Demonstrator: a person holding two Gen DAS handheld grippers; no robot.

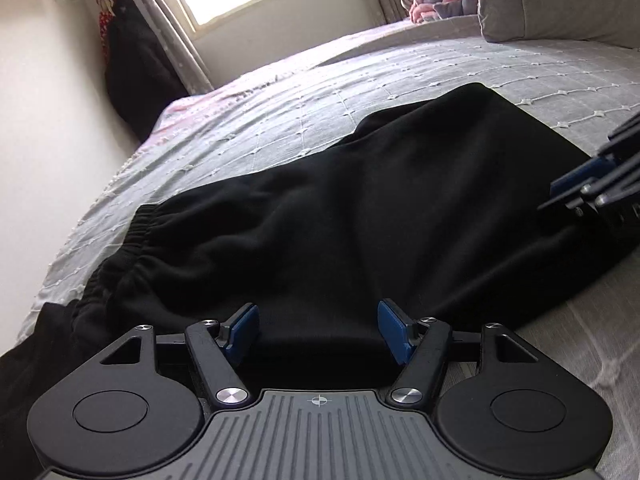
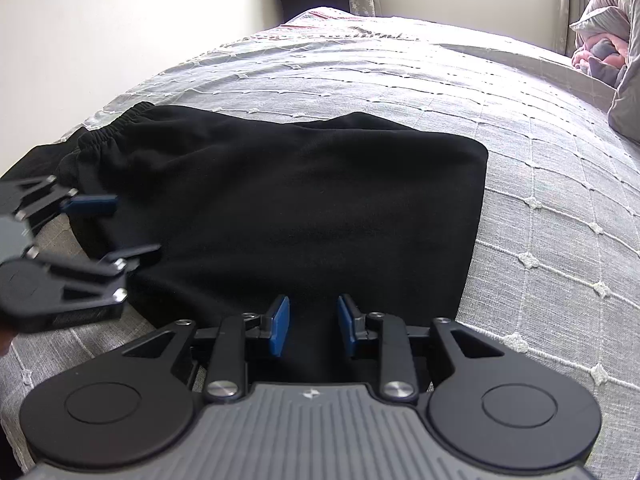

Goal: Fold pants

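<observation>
Black pants (image 2: 280, 200) on the bed (image 2: 540, 160), near edge between both open grippers' fingers, left (image 1: 318, 330) and right (image 2: 313, 330); contact indiscernible.

Black tool (image 1: 318, 330) with blue pads (image 1: 390, 330), silver screws, ribbed grey base.

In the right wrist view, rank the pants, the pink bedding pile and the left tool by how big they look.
Largest to smallest:
1. pants
2. left tool, though nearness to the camera and blur inflate it
3. pink bedding pile, far off and partly cut by the frame edge
</observation>
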